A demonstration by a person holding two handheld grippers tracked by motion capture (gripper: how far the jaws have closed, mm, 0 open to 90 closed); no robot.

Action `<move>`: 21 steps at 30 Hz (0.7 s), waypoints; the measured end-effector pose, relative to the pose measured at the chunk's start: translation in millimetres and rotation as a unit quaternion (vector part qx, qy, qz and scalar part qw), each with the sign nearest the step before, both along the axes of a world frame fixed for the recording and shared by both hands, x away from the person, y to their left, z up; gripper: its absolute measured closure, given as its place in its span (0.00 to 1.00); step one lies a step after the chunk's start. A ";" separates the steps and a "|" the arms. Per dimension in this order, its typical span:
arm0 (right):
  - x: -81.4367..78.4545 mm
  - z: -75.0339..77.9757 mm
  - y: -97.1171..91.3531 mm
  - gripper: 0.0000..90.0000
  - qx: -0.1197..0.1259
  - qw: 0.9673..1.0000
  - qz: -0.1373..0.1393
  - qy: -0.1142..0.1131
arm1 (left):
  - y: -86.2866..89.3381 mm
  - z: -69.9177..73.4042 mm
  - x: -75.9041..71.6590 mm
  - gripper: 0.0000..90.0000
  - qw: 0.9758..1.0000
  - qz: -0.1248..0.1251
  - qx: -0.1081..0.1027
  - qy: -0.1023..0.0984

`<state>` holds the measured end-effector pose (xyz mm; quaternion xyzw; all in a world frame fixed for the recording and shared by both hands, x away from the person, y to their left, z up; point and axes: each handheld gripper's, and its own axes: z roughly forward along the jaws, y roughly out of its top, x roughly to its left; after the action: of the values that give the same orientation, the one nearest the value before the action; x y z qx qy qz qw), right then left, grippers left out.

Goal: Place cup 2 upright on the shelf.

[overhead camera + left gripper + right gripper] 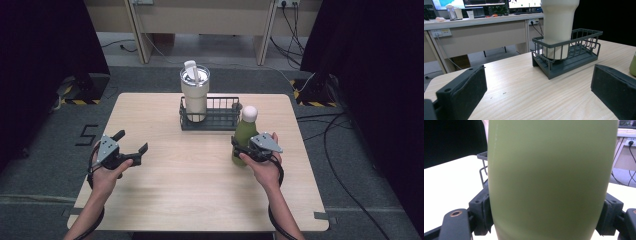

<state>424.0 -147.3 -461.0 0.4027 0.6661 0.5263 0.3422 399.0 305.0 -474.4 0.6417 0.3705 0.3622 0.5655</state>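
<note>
Your right gripper (243, 148) clamps the bottle (549, 177) low between its jaws; lifted quickly, it may tip toward the rack (220, 120) ahead. Your left gripper (131, 145) sits open, idle.

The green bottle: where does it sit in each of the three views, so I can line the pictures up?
High view: green bottle stands right of centre, between the jaws of the right gripper.
Left gripper view: a green sliver at the far right edge.
Right gripper view: its body spans the frame between the jaws.
Shared landmark: the grey wire basket.
</note>
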 end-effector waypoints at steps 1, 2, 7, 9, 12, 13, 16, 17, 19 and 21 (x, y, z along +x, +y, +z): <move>0.0 0.6 -0.1 0.23 0.000 1.000 0.001 -0.001 | 0.2 0.2 0.0 0.00 1.000 0.001 0.000 0.000; 0.0 1.6 -0.2 0.23 0.001 1.000 0.000 -0.002 | 0.3 0.4 0.0 0.00 1.000 0.001 0.000 -0.001; -0.3 7.6 0.3 0.23 0.005 1.000 -0.002 -0.008 | 0.7 0.1 -0.6 0.00 1.000 0.004 0.001 -0.001; -0.6 9.9 0.7 0.23 0.007 1.000 -0.003 -0.011 | 0.9 0.2 -0.7 0.00 1.000 0.005 0.001 -0.001; -0.4 14.4 1.0 0.23 0.010 1.000 -0.004 -0.015 | 0.8 0.3 -1.1 0.00 1.000 0.006 0.002 -0.001; -0.2 15.8 1.1 0.23 0.011 1.000 -0.005 -0.018 | 0.8 0.2 -1.3 0.00 1.000 0.006 0.002 -0.001; 0.3 20.1 1.2 0.23 0.014 1.000 -0.007 -0.023 | 1.0 -0.2 -1.4 0.00 1.000 0.008 0.001 -0.001; 0.5 21.5 1.4 0.23 0.016 1.000 -0.008 -0.024 | 1.2 -0.2 -1.4 0.00 1.000 0.008 0.002 -0.001; 1.2 24.7 1.4 0.23 0.016 0.999 -0.009 -0.028 | 1.5 0.0 -1.4 0.00 1.000 0.008 0.002 -0.001; 1.9 27.7 1.6 0.23 0.019 0.999 -0.011 -0.031 | 1.5 0.2 -1.6 0.00 1.000 0.009 0.002 -0.001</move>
<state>425.9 -145.8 -433.2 0.3995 0.6411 0.5472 0.3606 397.4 306.5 -474.3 0.6389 0.3747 0.3685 0.5617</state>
